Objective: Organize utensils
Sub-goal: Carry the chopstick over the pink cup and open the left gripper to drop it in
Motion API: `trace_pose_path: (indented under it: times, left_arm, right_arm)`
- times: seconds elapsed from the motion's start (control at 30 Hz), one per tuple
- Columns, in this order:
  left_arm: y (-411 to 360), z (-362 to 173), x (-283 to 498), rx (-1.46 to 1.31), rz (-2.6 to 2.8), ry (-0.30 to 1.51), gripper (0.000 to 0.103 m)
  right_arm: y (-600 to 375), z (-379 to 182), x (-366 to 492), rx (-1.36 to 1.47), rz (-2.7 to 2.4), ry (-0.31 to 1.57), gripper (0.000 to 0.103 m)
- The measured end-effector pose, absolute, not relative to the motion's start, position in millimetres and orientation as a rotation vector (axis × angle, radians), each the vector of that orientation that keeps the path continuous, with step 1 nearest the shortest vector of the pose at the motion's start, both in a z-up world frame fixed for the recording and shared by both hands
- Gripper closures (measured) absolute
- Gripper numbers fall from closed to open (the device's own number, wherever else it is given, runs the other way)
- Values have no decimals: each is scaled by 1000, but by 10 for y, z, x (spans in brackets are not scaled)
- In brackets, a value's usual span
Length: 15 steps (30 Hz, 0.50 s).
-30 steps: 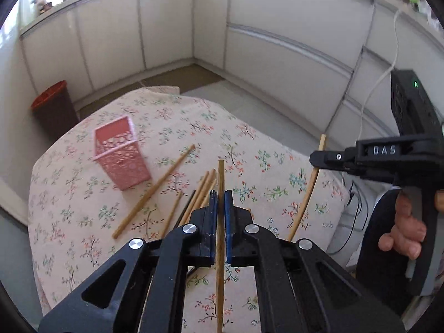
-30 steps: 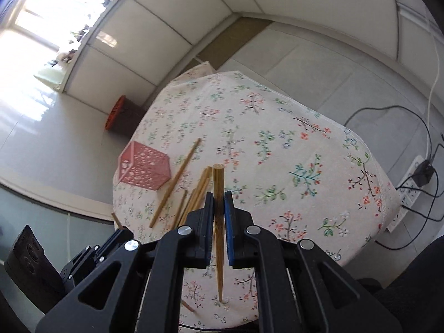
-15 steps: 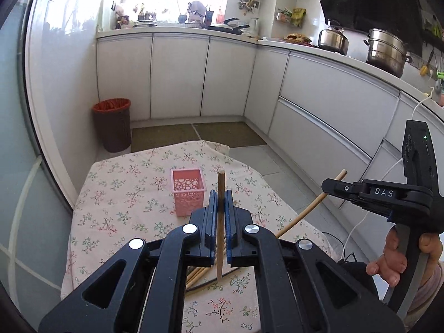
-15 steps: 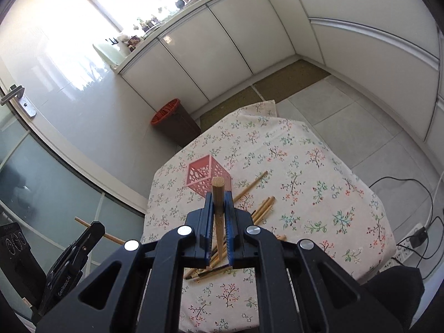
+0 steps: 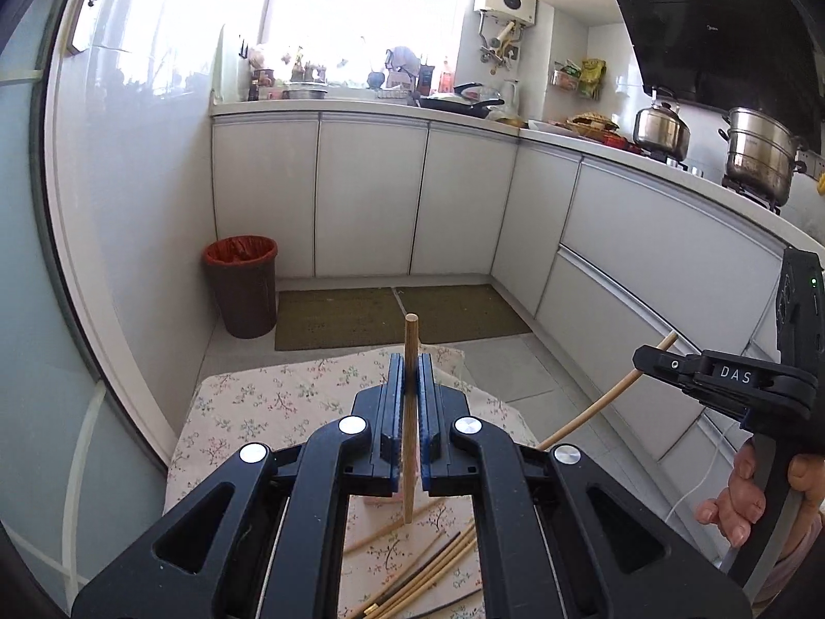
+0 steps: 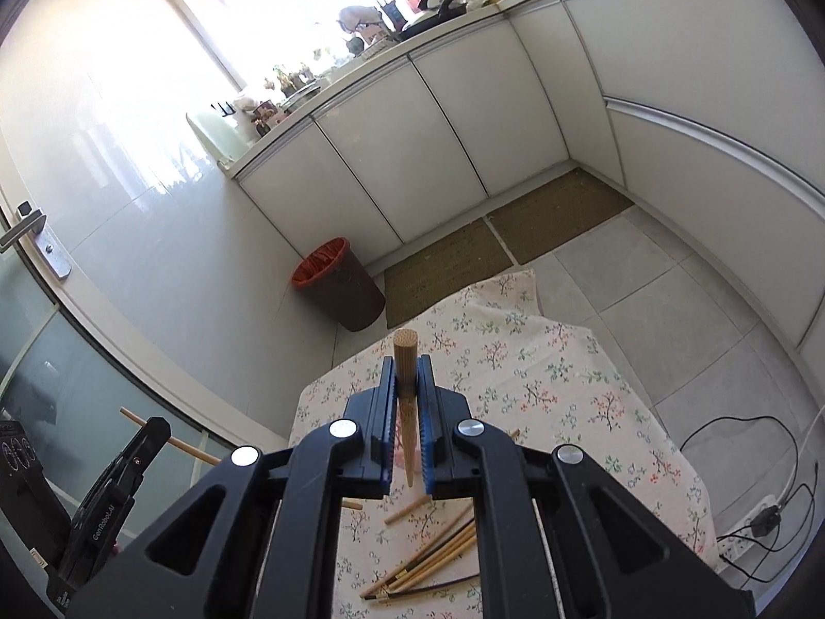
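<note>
My left gripper (image 5: pixel 410 392) is shut on a wooden chopstick (image 5: pixel 410 361) that stands upright between the pads. My right gripper (image 6: pixel 406 387) is shut on another wooden chopstick (image 6: pixel 406 356), also upright. The right gripper (image 5: pixel 655 358) shows at the right of the left wrist view, and the left gripper (image 6: pixel 152 428) shows at the lower left of the right wrist view. Several loose chopsticks (image 6: pixel 428 557) lie on the floral tablecloth (image 6: pixel 541 376) below both grippers. The pink basket is almost hidden behind the jaws; a pink sliver (image 5: pixel 379 500) shows.
A brown bin with a red liner (image 5: pixel 241 283) stands on the floor beyond the table. White kitchen cabinets (image 5: pixel 371 196) run along the back and right. A power strip with cables (image 6: pixel 747 531) lies on the floor right of the table.
Both grippers have tilted upward with their chopsticks, so the views now take in cabinets and window. The basket has dropped out of sight behind the jaws.
</note>
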<state>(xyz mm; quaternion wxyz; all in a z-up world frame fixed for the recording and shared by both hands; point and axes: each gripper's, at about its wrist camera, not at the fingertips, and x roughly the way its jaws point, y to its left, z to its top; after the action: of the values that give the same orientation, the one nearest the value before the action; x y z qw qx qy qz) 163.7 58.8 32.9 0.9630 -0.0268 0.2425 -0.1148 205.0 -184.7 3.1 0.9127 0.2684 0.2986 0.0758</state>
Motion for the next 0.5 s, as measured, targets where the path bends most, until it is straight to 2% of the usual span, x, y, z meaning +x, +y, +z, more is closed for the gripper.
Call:
trace_pose_path:
  times: [0.23, 0.5]
  left_arm:
    - [600, 281, 2066, -88, -175, 476, 99]
    - [707, -80, 2380, -136, -133, 524, 99]
  right_arm:
    - [-1569, 130, 2567, 491, 161, 575, 95]
    - [-1184, -194, 3047, 395, 171, 621, 95]
